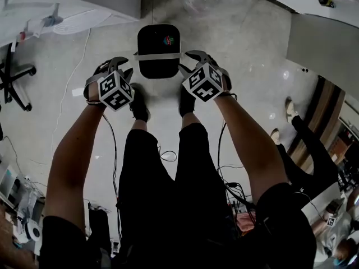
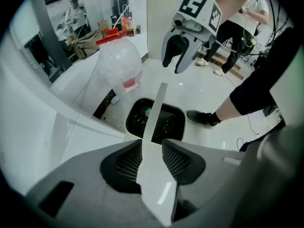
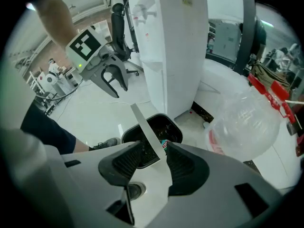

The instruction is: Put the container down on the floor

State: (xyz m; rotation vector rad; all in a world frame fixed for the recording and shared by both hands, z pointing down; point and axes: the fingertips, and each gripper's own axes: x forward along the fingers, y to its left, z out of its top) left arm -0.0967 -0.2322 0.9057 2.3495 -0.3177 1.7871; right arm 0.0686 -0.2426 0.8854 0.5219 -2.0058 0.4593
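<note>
Left gripper [image 1: 119, 67], right gripper [image 1: 193, 60]: wide, strap [image 1: 159, 56] loose between | container [image 1: 159, 41] floored — contents maybe wrappers

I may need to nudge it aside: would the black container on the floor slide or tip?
The black container sits flat and looks broad, so it probably slides rather than tips. The floor looks smooth and glossy, so likely little drag. Contents barely visible; weight unclear.

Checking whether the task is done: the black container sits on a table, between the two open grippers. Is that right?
Not a table: the head view shows the black container sitting on the floor, between the open left gripper and the open right gripper.
</note>
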